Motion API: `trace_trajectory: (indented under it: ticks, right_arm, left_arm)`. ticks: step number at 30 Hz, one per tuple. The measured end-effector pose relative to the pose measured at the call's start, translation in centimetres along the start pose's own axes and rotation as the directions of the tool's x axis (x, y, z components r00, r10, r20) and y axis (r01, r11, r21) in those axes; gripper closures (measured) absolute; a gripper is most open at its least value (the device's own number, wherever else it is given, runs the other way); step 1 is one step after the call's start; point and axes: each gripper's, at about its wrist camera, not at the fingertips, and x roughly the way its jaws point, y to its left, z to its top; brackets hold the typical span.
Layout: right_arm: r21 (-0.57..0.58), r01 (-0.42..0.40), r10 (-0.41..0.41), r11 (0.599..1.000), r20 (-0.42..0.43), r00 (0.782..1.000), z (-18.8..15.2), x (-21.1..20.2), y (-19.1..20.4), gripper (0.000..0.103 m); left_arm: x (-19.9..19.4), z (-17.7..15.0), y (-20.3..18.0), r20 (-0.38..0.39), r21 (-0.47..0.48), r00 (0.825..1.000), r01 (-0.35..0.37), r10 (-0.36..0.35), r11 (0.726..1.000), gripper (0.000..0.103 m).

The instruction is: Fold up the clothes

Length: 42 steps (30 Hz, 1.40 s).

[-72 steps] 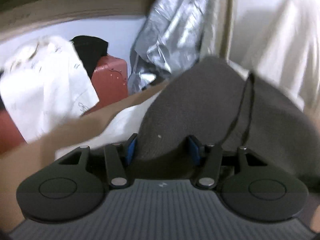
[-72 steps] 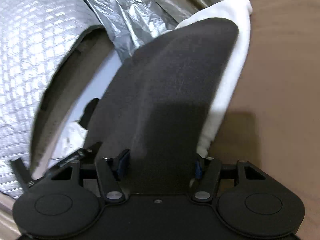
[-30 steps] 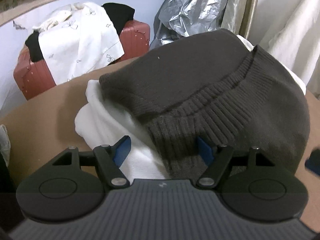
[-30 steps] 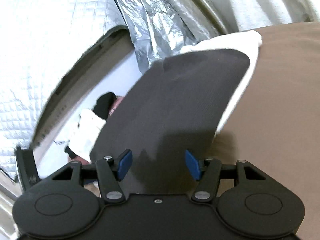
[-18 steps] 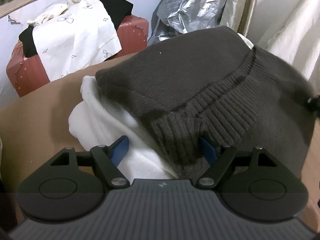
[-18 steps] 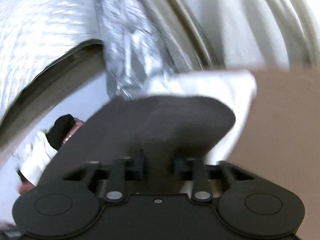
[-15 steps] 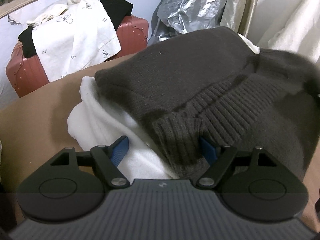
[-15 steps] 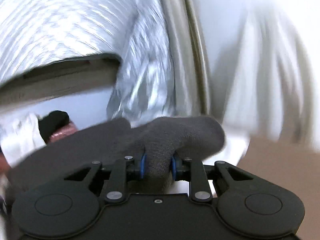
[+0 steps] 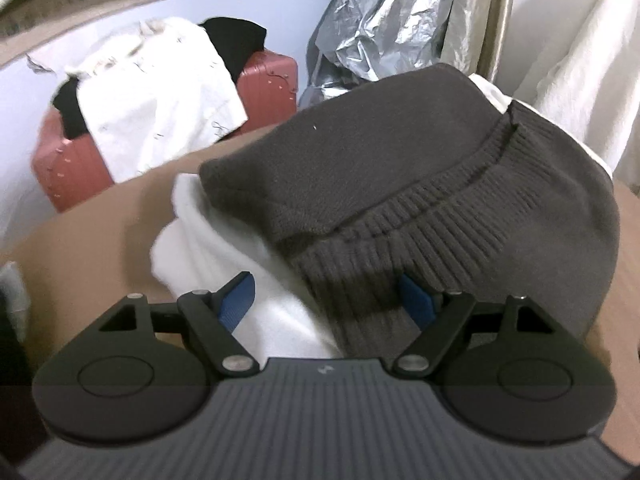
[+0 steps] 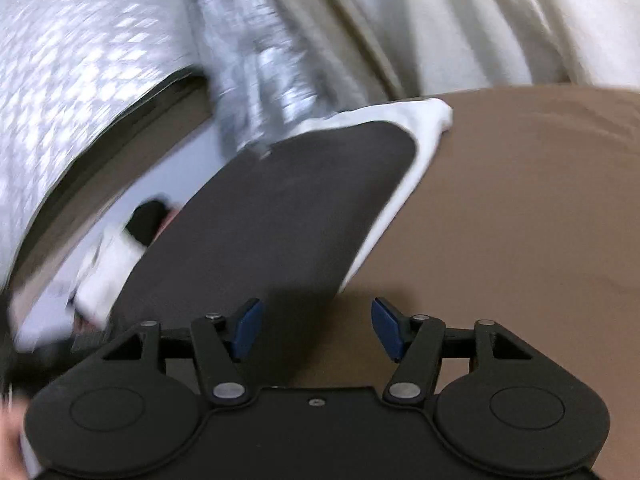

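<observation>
A dark grey sweater (image 9: 400, 184) lies folded on a white garment (image 9: 224, 256) on the brown table (image 10: 520, 220). The left gripper (image 9: 328, 298) is spread wide, the sweater's ribbed hem and the white garment between its jaws, unpinched. The right gripper (image 10: 316, 326) is opening beside the sweater's edge, holding nothing. Behind the sweater stand a red suitcase (image 9: 72, 160) draped with a white cloth (image 9: 160, 120), and crumpled silver foil (image 9: 380, 28).
</observation>
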Motion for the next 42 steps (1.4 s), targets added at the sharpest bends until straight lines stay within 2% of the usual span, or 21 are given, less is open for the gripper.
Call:
trace_trajectory:
  ticks: [2,5,8,11,13,16,20,22,25,26,32,38,42]
  right_arm:
    - [-0.099,0.029,-0.03,0.995,-0.011,0.999,-1.1,-2.1,1.4,0.037]
    - [-0.215,0.062,-0.067,0.975,-0.015,0.998,-1.3,-4.4,3.5,0.037]
    - [-0.182,0.109,-0.115,0.977,-0.023,0.993,-0.7,-7.0,4.3,0.037]
    - [-0.146,0.136,-0.142,0.98,-0.035,0.989,-0.7,-9.5,4.7,0.037]
    - [-0.167,0.157,-0.161,0.973,-0.013,0.987,-0.7,-10.8,5.0,0.037]
    - [-0.199,0.194,-0.196,0.961,0.008,0.981,-1.7,-13.2,5.3,0.037]
    - [-0.2,0.205,-0.21,0.958,-0.007,0.978,-3.6,-15.9,5.0,0.037]
    - [-0.184,0.201,-0.205,0.962,-0.005,0.979,-4.4,-16.8,5.0,0.037]
    - [-0.169,0.212,-0.215,0.963,0.001,0.977,-5.4,-17.9,5.1,0.037]
    - [-0.175,0.222,-0.224,0.959,0.007,0.975,-5.6,-18.2,5.3,0.037]
    - [-0.206,0.27,-0.27,0.941,0.028,0.962,-6.9,-19.8,5.9,0.035]
    - [-0.225,0.309,-0.311,0.924,0.029,0.95,-7.8,-21.3,5.8,0.028]
    - [-0.221,0.352,-0.354,0.91,0.032,0.935,-8.2,-21.6,5.7,0.017]
  left_arm:
    - [-1.3,-0.3,-1.0,-0.034,-0.013,0.999,-0.032,0.032,0.999,0.022]
    - [-3.8,-2.4,-3.0,-0.05,-0.033,0.998,0.039,-0.04,0.999,0.017]
    - [-5.1,-4.6,-4.8,-0.082,-0.039,0.99,0.116,-0.119,0.993,0.016]
    - [-6.7,-6.6,-5.8,-0.089,-0.026,0.989,0.117,-0.119,0.993,0.016]
    - [-8.4,-8.0,-6.1,-0.073,-0.016,0.99,0.117,-0.118,0.993,0.016]
    - [-10.8,-10.3,-5.9,-0.057,-0.01,0.991,0.12,-0.12,0.993,0.013]
    - [-13.7,-12.9,-5.9,-0.036,0.017,0.988,0.154,-0.153,0.988,0.012]
    - [-14.8,-13.2,-6.7,-0.013,0.069,0.987,0.162,-0.161,0.984,0.009]
    - [-16.3,-14.1,-7.8,0.032,0.143,0.993,0.11,-0.116,0.984,0.008]
    - [-16.6,-14.5,-7.9,0.037,0.154,0.992,0.113,-0.12,0.982,0.007]
    - [-17.2,-16.4,-7.9,-0.022,0.155,0.983,0.182,-0.181,0.971,0.006]
    - [-19.2,-17.5,-8.5,0.027,0.166,0.982,0.177,-0.184,0.97,0.006]
    - [-20.7,-18.2,-9.0,0.07,0.187,0.968,0.224,-0.24,0.957,0.0]
